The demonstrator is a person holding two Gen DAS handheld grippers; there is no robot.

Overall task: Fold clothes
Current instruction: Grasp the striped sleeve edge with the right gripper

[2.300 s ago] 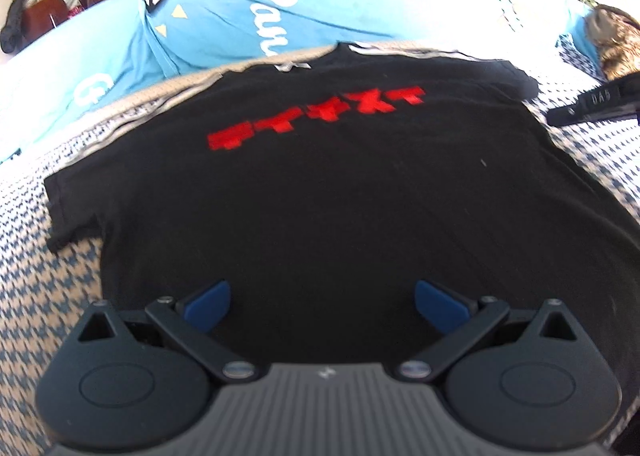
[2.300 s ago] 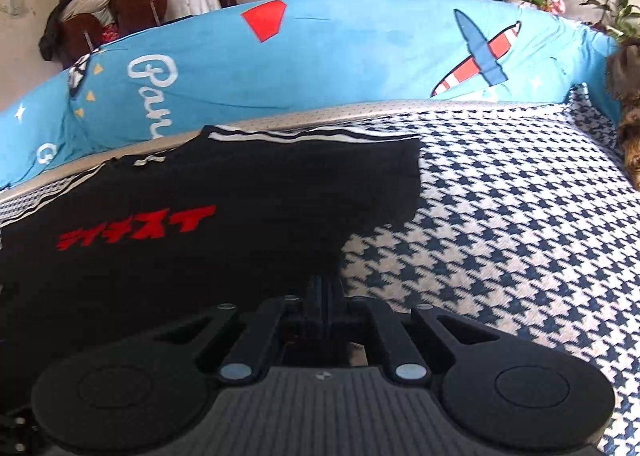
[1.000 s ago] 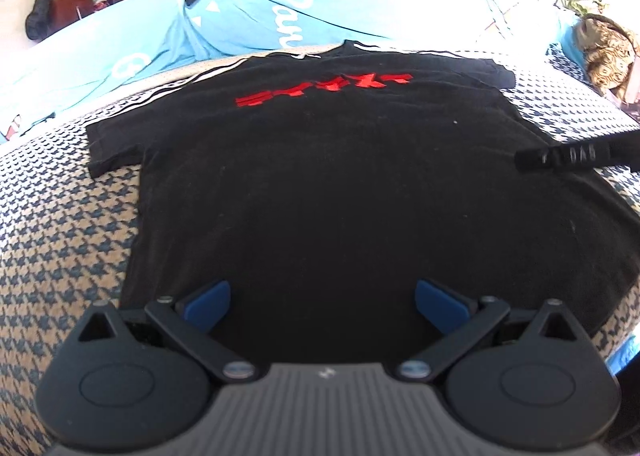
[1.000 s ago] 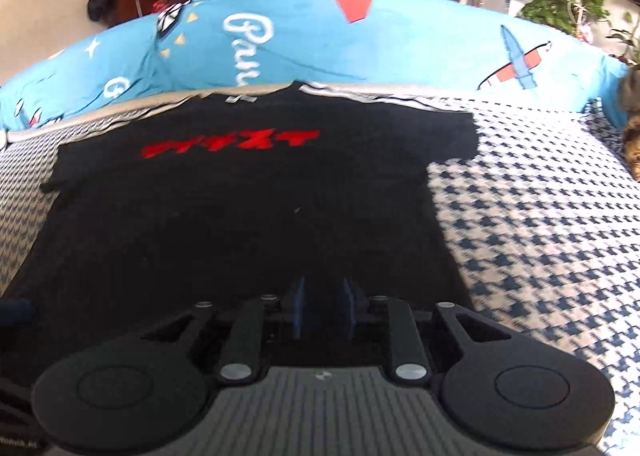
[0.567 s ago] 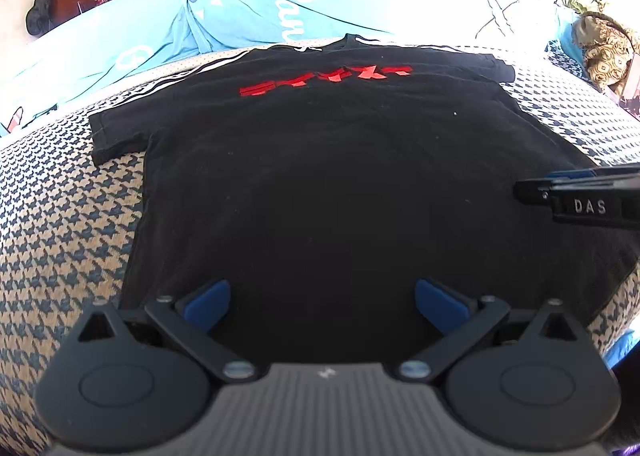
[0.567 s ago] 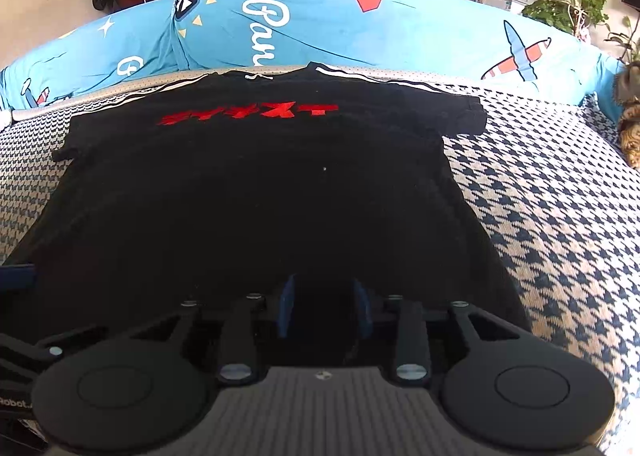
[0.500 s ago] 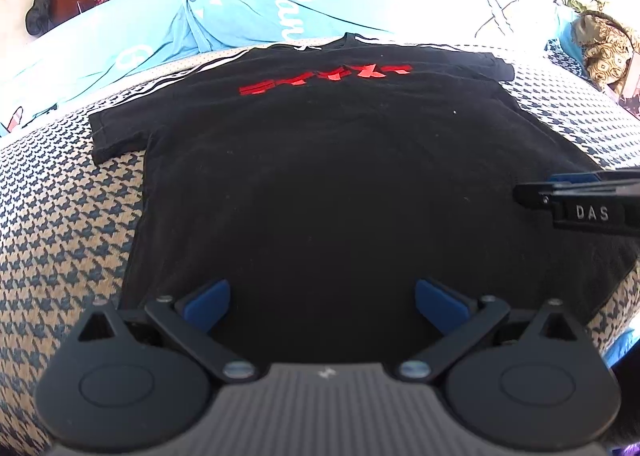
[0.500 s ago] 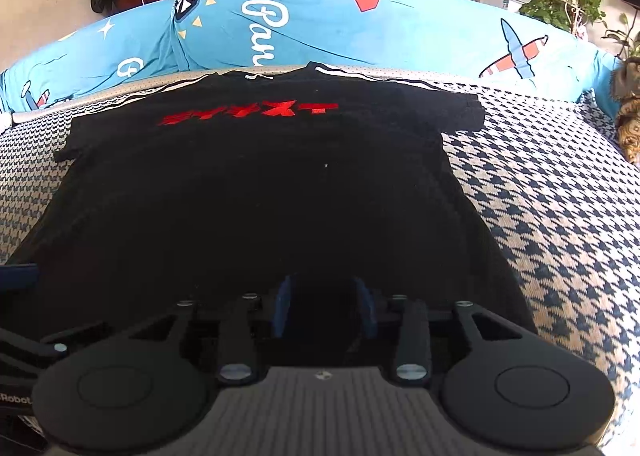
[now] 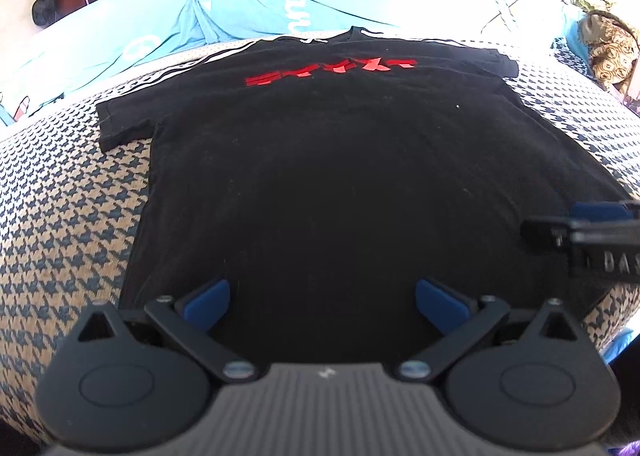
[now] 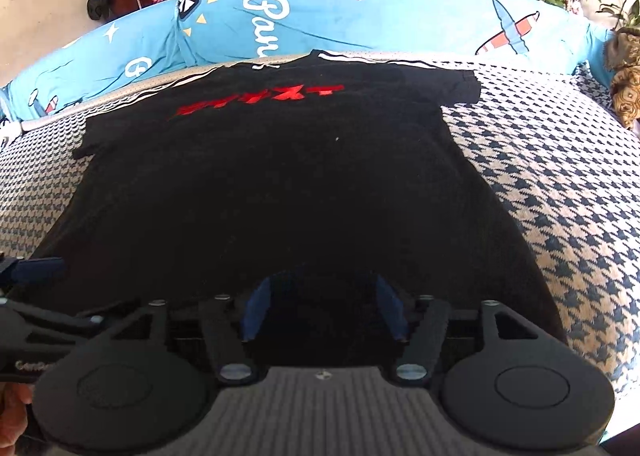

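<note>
We have one black T-shirt spread flat, front up, on the houndstooth cover, collar at the far side by the blue cushion, laid out so that, we judge, its near hem can be picked up for the first fold. Our two grippers sit over that near hem: the left gripper with jaws spread wide and empty, the right gripper with jaws opening, pinching nothing.
</note>
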